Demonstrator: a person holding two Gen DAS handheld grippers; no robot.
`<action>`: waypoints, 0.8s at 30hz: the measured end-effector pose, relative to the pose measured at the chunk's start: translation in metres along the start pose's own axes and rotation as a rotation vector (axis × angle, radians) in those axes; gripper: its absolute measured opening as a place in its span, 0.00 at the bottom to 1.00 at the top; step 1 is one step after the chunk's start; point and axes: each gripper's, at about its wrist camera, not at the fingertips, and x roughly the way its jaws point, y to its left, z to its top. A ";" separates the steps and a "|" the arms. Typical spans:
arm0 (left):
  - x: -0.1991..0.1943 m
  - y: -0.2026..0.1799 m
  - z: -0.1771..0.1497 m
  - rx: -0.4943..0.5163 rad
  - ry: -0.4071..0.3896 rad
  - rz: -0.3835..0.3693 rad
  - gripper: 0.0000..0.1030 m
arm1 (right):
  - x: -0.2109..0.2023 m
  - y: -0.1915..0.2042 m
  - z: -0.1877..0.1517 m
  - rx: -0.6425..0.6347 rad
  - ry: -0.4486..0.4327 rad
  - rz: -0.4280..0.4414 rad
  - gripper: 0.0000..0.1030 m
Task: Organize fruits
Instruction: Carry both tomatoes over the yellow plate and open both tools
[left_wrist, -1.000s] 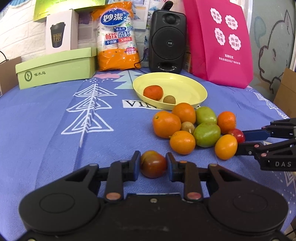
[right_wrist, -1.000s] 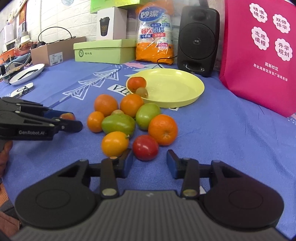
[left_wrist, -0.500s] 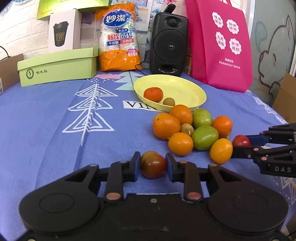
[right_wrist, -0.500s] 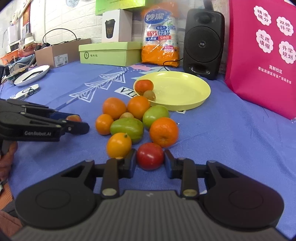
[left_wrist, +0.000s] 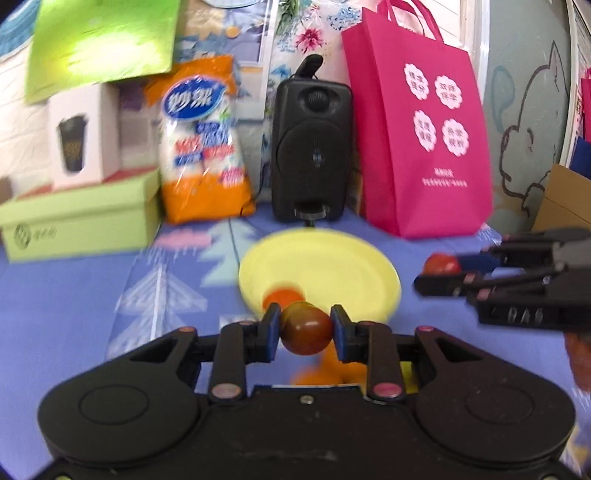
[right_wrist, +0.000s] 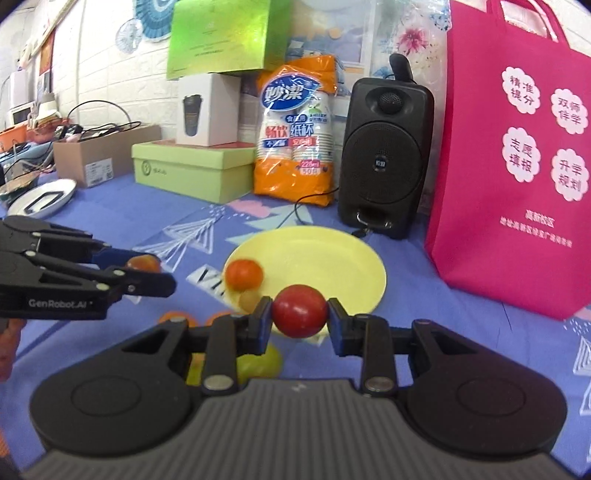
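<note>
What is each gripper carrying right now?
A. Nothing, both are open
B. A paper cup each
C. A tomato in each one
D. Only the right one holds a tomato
C: the left gripper is shut on a dark reddish-brown tomato, and the right gripper is shut on a red tomato, both lifted in front of the yellow plate.

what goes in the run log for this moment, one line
left gripper: shut on dark tomato | right gripper: shut on red tomato | both near yellow plate | plate holds orange fruit
</note>
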 end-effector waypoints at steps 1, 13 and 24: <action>0.014 0.001 0.010 0.005 0.003 -0.003 0.27 | 0.011 -0.005 0.006 0.009 0.008 0.006 0.30; 0.156 0.012 0.042 0.058 0.148 0.029 0.28 | 0.101 -0.023 0.014 0.037 0.126 -0.015 0.30; 0.131 0.008 0.049 0.093 0.056 0.078 0.89 | 0.077 -0.025 0.011 0.042 0.069 -0.034 0.55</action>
